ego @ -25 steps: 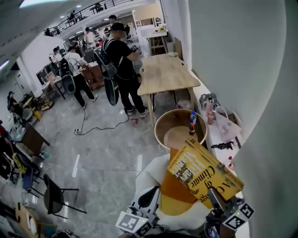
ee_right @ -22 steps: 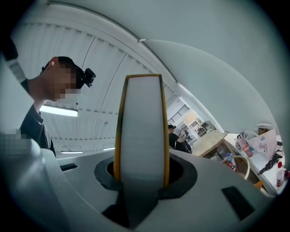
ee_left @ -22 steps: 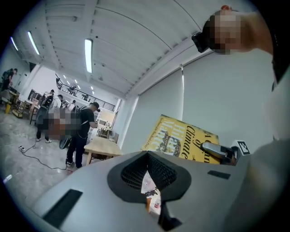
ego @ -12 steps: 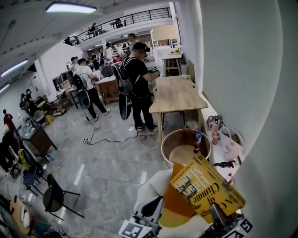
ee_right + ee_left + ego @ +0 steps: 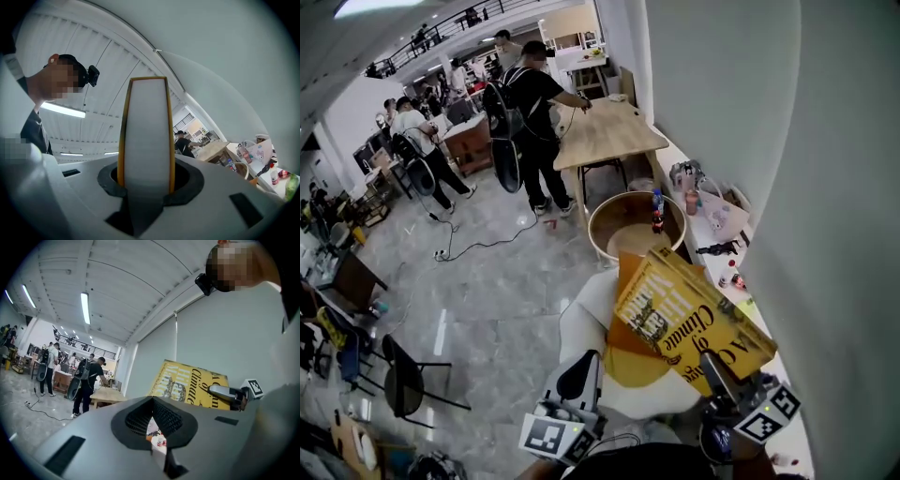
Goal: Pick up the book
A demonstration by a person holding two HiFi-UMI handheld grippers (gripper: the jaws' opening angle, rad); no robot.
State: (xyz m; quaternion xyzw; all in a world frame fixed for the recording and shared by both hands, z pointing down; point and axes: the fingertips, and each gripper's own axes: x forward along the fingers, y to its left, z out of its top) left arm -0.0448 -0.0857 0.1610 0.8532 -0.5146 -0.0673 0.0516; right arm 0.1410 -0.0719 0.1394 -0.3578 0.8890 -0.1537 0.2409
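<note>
A yellow book [image 5: 689, 319] with black print is up in the air at the lower right of the head view, tilted. My right gripper [image 5: 712, 370] is shut on its near edge. In the right gripper view the book [image 5: 145, 136] stands edge-on between the jaws, white pages between two yellow covers, and the right gripper [image 5: 146, 187] presses on both sides. My left gripper [image 5: 581, 375] hangs beside it at the lower left, shut with nothing in it. The left gripper view shows the left gripper [image 5: 152, 420] closed, and beyond it the book [image 5: 192, 385] with the right gripper [image 5: 229, 393] on it.
Under the book lie an orange sheet [image 5: 633, 352] and a white seat [image 5: 586, 323]. Beyond stand a round wooden tub [image 5: 605, 220] with a bottle [image 5: 657, 214], a wooden table [image 5: 605, 131], several people [image 5: 530, 112] and a cluttered white ledge [image 5: 712, 244] along the wall. A black chair [image 5: 403, 375] stands left.
Both grippers have travelled across the room with the book still clamped in the right one. The tub, table and people have shifted in the head view.
</note>
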